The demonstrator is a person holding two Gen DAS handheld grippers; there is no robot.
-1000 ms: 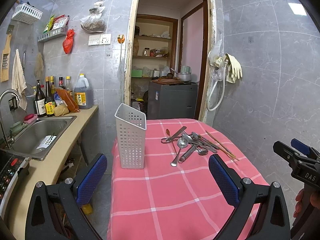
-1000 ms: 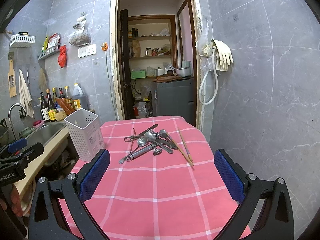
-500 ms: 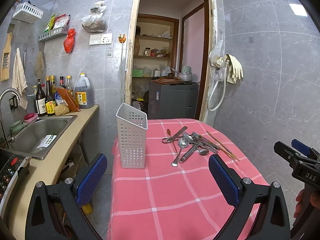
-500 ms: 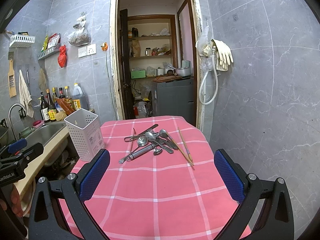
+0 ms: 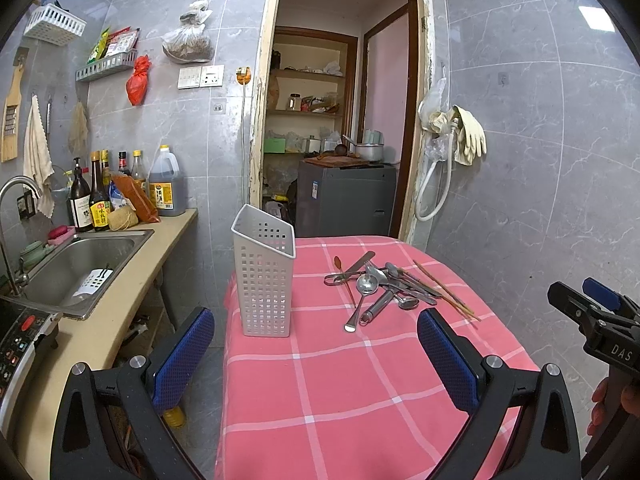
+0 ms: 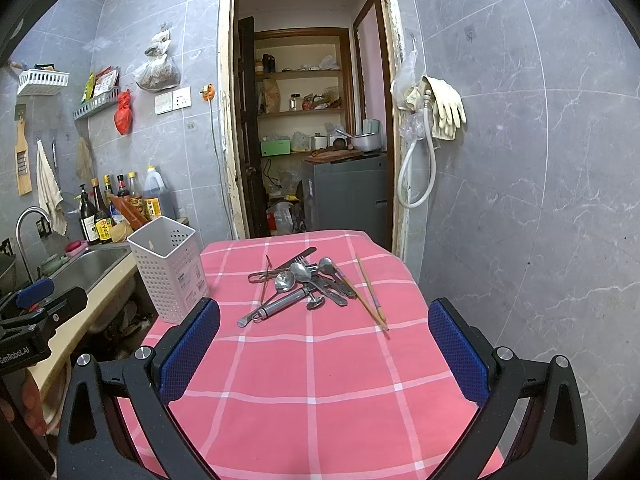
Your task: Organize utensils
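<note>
A pile of metal spoons, a fork, a knife and tongs [image 5: 380, 284] lies on the pink checked tablecloth [image 5: 340, 380], with wooden chopsticks [image 5: 444, 290] at its right edge. The pile also shows in the right wrist view [image 6: 304, 284], chopsticks [image 6: 370, 294] beside it. A white perforated utensil holder [image 5: 264, 276] stands upright at the table's left edge; it also shows in the right wrist view [image 6: 172, 268]. My left gripper [image 5: 316, 344] is open and empty, held above the near part of the table. My right gripper [image 6: 324, 344] is open and empty, short of the pile.
A counter with a steel sink [image 5: 80, 264], tap and several bottles [image 5: 100, 200] runs along the left. A grey tiled wall [image 5: 540, 200] is close on the right. An open doorway with shelves and a grey cabinet [image 5: 344, 196] lies behind the table.
The left gripper has drifted very slightly; the view has shifted a little. The right gripper and the utensils have not visibly moved.
</note>
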